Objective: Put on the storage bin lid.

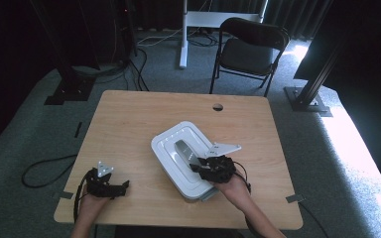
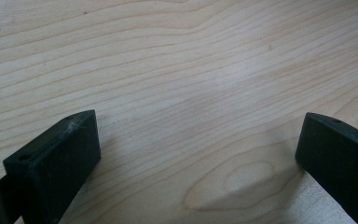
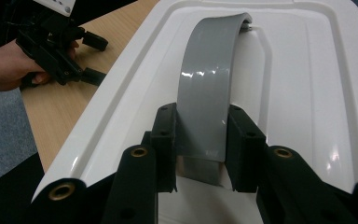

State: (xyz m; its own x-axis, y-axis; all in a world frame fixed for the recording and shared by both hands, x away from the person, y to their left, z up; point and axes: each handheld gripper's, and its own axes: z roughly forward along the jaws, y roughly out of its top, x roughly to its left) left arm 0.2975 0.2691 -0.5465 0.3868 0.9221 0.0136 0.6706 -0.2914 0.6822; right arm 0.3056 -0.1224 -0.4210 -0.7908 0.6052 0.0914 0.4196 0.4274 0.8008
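Closest to my lens in the right gripper view, the two black jaws of my right gripper (image 3: 200, 149) stand on either side of the grey handle (image 3: 208, 88), clenched on its near end with the pads flat against both edges of the arched strap. That handle belongs to the white container (image 1: 178, 148), a flat lidded box that lies near the middle of the table (image 1: 129, 114), turned at an angle to its edges, and in the high view my right gripper (image 1: 198, 161) sits over its near right part with the hand behind it at the box's near corner. So I judge the grasp as done: the handle is taken, standing up in an arch off the lid rather than lying flat in its recess. What is left, as far as I can tell, is the lift or carry itself, since the box appears to rest flat on the wood (no gap shows beneath it from above). My left gripper (image 1: 121, 186) lies well apart from the box, near the front left of the table, its jaws spread wide with nothing but bare wood grain between them in the left gripper view. Beyond the table stands a black folding chair (image 1: 250, 49) on the carpet.
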